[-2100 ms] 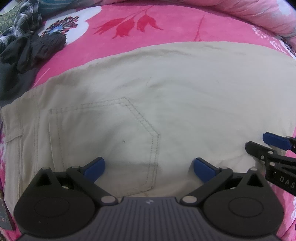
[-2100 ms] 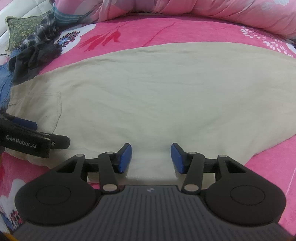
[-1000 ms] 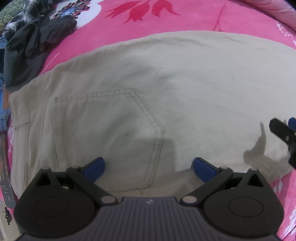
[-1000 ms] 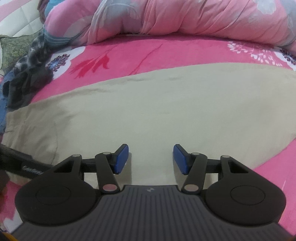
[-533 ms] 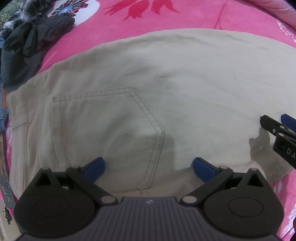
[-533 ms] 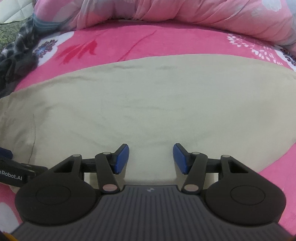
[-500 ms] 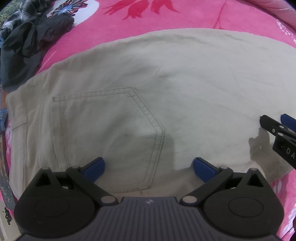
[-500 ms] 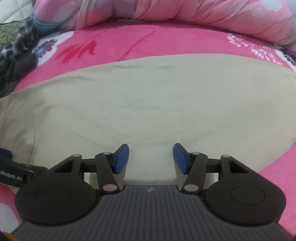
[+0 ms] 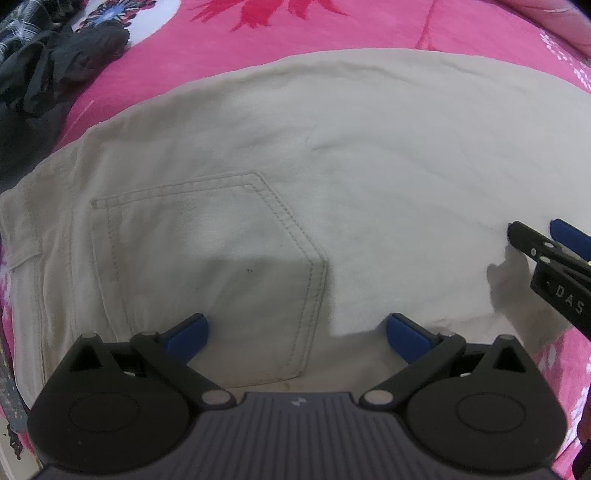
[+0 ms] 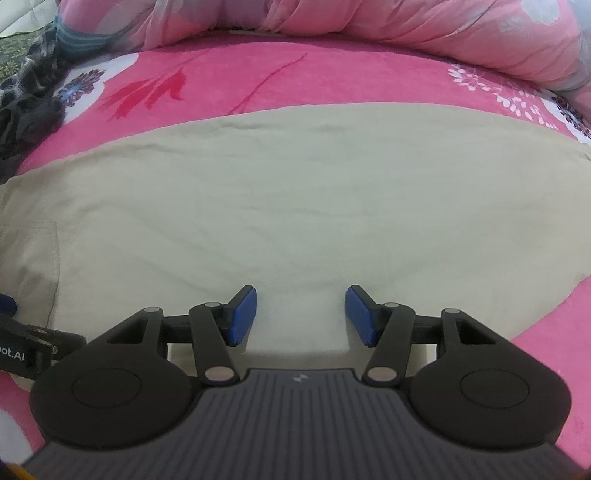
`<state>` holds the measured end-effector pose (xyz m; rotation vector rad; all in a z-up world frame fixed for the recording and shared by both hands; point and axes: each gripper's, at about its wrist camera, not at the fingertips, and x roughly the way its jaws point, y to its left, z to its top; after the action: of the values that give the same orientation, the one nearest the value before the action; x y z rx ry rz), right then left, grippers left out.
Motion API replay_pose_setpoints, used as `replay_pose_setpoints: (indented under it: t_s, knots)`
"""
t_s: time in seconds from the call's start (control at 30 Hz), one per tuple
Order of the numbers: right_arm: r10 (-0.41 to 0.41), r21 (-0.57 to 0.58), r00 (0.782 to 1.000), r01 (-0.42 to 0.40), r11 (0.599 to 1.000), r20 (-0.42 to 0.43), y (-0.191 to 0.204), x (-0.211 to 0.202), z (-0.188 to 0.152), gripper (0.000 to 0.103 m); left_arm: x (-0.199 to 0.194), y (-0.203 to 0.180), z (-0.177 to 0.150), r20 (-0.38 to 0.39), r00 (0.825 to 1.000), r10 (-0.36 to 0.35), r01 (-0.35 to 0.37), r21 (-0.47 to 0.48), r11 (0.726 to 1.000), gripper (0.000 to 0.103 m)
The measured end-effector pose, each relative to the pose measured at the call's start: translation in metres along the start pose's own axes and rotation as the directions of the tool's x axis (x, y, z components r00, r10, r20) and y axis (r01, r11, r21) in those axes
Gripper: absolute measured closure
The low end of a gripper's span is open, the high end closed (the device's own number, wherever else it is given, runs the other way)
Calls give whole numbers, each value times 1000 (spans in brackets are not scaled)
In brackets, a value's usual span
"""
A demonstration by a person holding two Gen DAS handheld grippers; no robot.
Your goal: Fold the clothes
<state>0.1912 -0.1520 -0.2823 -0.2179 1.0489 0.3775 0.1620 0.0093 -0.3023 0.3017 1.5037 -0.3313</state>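
Trousers flat; back pocket only in left view, quilt only right; both tongs wide, empty.

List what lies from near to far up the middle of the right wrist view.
Right tool, open over the cloth → beige trousers spread flat → pink floral bedsheet → bunched pink quilt along the far edge.
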Motion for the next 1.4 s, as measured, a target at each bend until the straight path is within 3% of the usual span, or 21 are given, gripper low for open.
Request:
replay_pose_setpoints:
  t_s: [0.87, 1.4]
  knots:
    - [-29, 3, 1000, 29, 1000, -1, 5, 1, -2, 48, -4, 7, -4, -27, 999, -39, 40, 35, 999, 0]
    - [12, 1, 1000, -12, 1000, 16, -1, 1, -6, 42, -6, 4, -7, -20, 1000, 6, -6, 10, 1000, 0]
